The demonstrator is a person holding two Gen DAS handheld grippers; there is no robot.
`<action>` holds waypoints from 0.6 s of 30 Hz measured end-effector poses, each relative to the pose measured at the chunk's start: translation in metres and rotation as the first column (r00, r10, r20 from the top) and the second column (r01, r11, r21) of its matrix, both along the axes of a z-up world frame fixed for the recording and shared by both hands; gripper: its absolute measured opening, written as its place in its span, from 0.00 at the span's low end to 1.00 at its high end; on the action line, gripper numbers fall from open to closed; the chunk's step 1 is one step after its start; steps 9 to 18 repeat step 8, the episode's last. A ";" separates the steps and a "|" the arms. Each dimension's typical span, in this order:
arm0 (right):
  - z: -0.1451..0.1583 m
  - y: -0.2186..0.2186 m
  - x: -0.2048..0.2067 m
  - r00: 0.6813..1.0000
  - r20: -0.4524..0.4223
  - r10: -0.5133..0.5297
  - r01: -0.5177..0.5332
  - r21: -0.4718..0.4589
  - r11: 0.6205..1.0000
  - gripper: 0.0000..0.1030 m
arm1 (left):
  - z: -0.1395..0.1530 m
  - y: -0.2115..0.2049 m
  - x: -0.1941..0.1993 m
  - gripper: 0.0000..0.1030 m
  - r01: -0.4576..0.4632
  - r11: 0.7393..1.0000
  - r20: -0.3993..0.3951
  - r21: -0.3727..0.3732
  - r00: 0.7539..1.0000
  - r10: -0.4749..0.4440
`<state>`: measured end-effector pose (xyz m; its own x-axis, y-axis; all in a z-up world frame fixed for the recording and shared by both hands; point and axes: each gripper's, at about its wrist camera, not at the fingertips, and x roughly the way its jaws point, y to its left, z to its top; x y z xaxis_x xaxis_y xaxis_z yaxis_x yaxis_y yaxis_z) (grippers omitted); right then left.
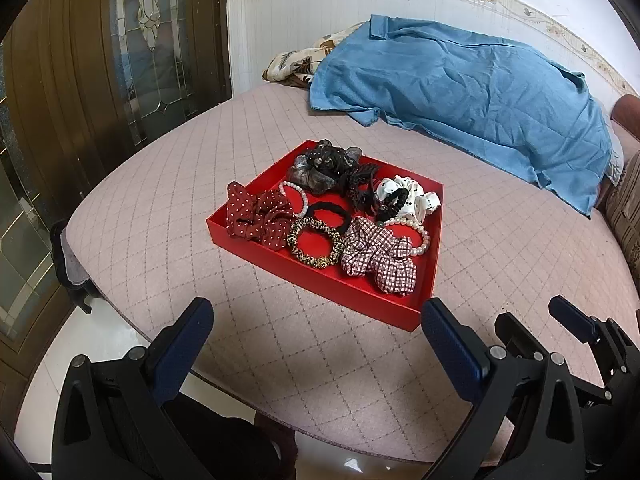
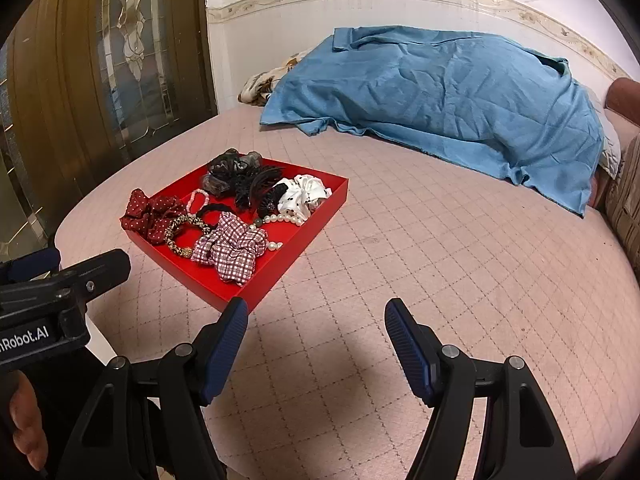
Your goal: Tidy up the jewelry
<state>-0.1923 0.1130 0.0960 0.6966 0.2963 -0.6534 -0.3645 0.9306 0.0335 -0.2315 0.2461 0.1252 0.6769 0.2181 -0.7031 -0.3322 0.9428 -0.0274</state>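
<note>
A red tray (image 1: 320,280) (image 2: 288,254) lies on a pink quilted bed. It holds several hair ties and bracelets: a red dotted scrunchie (image 1: 256,216) (image 2: 150,212), a leopard-print tie (image 1: 316,242), a plaid scrunchie (image 1: 378,260) (image 2: 232,248), a pearl bracelet (image 1: 420,236) (image 2: 286,219), a white dotted scrunchie (image 1: 416,196) (image 2: 304,194), a black tie (image 1: 328,214) and a dark sheer scrunchie (image 1: 324,164) (image 2: 228,170). My left gripper (image 1: 316,318) is open and empty, just short of the tray's near edge. My right gripper (image 2: 316,312) is open and empty, right of the tray's near corner.
A blue cloth (image 1: 460,88) (image 2: 432,100) covers a heap at the bed's far side, with a floral blanket (image 1: 296,64) behind it. A wooden glass-panelled door (image 1: 100,60) stands at the left. The bed edge (image 1: 120,312) drops to a white floor.
</note>
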 end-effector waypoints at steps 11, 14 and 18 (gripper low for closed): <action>0.001 -0.008 0.003 1.000 -0.010 -0.009 0.009 0.024 1.000 0.76 | 0.007 -0.008 0.005 1.00 0.002 1.000 -0.001 0.022 1.000 -0.002; 0.001 -0.008 0.003 1.000 -0.010 -0.009 0.009 0.024 1.000 0.76 | 0.007 -0.008 0.005 1.00 0.002 1.000 -0.001 0.022 1.000 -0.002; 0.001 -0.008 0.003 1.000 -0.010 -0.009 0.009 0.024 1.000 0.76 | 0.007 -0.008 0.005 1.00 0.002 1.000 -0.001 0.022 1.000 -0.002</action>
